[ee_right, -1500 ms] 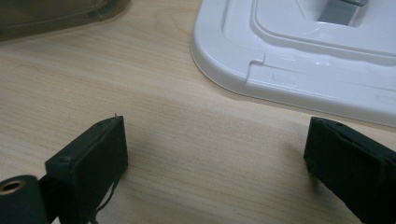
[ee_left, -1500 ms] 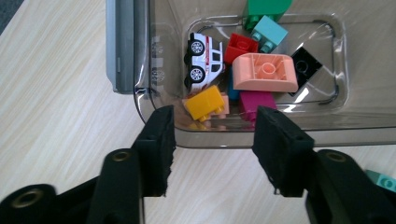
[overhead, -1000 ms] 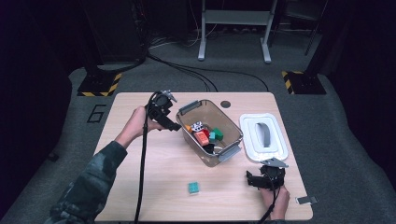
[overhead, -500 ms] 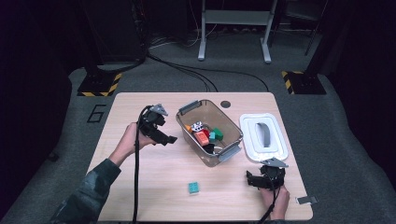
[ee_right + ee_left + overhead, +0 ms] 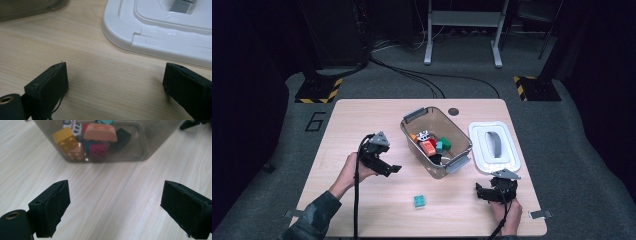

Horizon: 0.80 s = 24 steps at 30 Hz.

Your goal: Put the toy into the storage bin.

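High view: the clear bin [image 5: 437, 145] of toy blocks [image 5: 428, 146] sits mid-table, with a lone teal block [image 5: 420, 201] on the wood nearer the person. The left gripper [image 5: 388, 169] hangs just beside the bin, its jaws having just opened, nothing between them. The right gripper [image 5: 482, 192] rests near the white lid [image 5: 494, 148], jaws spread and empty.

Bin [image 5: 460, 145] (blocks [image 5: 428, 147] inside) left of lid [image 5: 478, 150]; loose block [image 5: 420, 201] before it.
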Each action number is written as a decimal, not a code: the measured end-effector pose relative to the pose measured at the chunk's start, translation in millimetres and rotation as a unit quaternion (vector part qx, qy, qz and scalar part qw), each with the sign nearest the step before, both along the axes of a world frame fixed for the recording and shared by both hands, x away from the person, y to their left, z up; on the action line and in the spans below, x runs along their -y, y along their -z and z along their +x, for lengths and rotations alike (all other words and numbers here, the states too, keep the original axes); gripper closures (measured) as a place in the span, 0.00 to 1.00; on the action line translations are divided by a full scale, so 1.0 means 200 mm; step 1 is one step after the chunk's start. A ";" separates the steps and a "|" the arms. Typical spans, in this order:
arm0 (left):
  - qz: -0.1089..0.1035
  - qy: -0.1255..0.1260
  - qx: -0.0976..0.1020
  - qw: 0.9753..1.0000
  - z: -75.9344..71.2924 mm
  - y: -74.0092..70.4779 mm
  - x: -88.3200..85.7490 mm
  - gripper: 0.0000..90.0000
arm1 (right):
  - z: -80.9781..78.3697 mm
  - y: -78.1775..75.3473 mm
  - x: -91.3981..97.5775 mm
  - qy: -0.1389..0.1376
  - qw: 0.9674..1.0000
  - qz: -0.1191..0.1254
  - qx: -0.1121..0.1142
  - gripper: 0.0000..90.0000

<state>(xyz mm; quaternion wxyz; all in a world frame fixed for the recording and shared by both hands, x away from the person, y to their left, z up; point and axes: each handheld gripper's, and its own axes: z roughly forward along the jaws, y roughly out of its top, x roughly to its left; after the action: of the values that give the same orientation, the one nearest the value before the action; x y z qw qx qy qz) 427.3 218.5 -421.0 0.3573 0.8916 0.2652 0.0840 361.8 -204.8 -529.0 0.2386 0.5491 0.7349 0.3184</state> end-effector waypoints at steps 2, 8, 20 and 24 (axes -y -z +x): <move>-0.015 0.003 -0.003 1.000 -0.03 0.03 0.00 0.10 | 0.00 0.00 0.00 0.000 1.000 0.000 0.000 0.06; -0.032 0.011 -0.001 0.999 -0.10 0.11 0.00 0.09 | 0.00 0.00 0.00 0.002 1.000 0.000 -0.001 0.06; -0.046 0.021 -0.002 0.999 -0.21 0.24 0.07 0.11 | 0.00 0.00 0.00 0.005 1.000 -0.001 -0.001 0.06; -0.043 0.035 0.005 0.998 -0.26 0.31 0.11 0.11 | 0.00 0.00 0.00 0.005 1.000 0.000 -0.001 0.06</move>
<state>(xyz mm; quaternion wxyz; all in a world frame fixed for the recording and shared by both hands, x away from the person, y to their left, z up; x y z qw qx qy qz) 376.0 196.4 -482.0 0.3995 0.8837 0.2351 0.0642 361.6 -204.7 -529.0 0.2398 0.5528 0.7326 0.3166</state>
